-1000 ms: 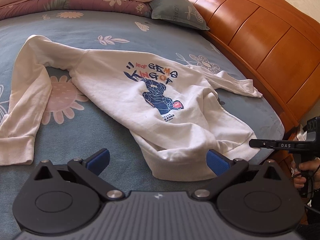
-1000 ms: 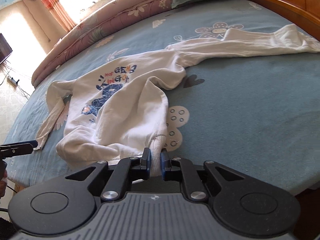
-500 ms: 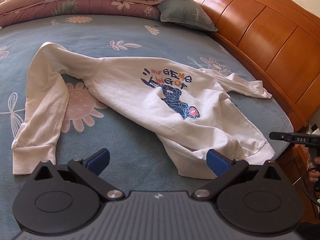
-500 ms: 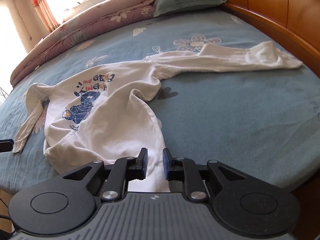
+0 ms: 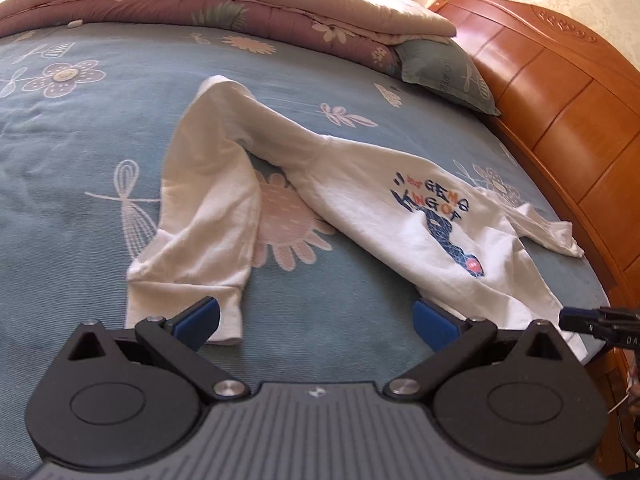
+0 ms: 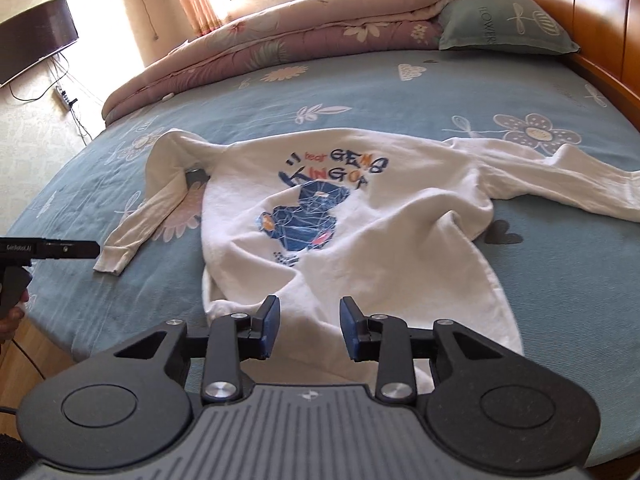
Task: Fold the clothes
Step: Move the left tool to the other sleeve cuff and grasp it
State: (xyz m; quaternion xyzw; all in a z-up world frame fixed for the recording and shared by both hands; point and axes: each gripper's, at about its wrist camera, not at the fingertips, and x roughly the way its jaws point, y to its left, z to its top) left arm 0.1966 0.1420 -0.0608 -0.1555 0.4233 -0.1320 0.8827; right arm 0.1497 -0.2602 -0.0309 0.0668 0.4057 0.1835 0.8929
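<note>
Fingers (image 6: 267, 322) spread; white sweatshirt (image 6: 360, 232) rumpled, print up.

The near hem of the sweatshirt (image 6: 400, 240) disappears behind the right gripper (image 6: 307, 326) body in the right wrist view, so its edge there cannot be seen. In the left wrist view the left gripper (image 5: 316, 318) covers part of the near cuff (image 5: 180, 300). The television (image 6: 36, 52) is cut by the left edge. The small print under the bear picture (image 6: 304, 220) is too small to read. The person's hand (image 6: 10, 320) is mostly out of view.
</note>
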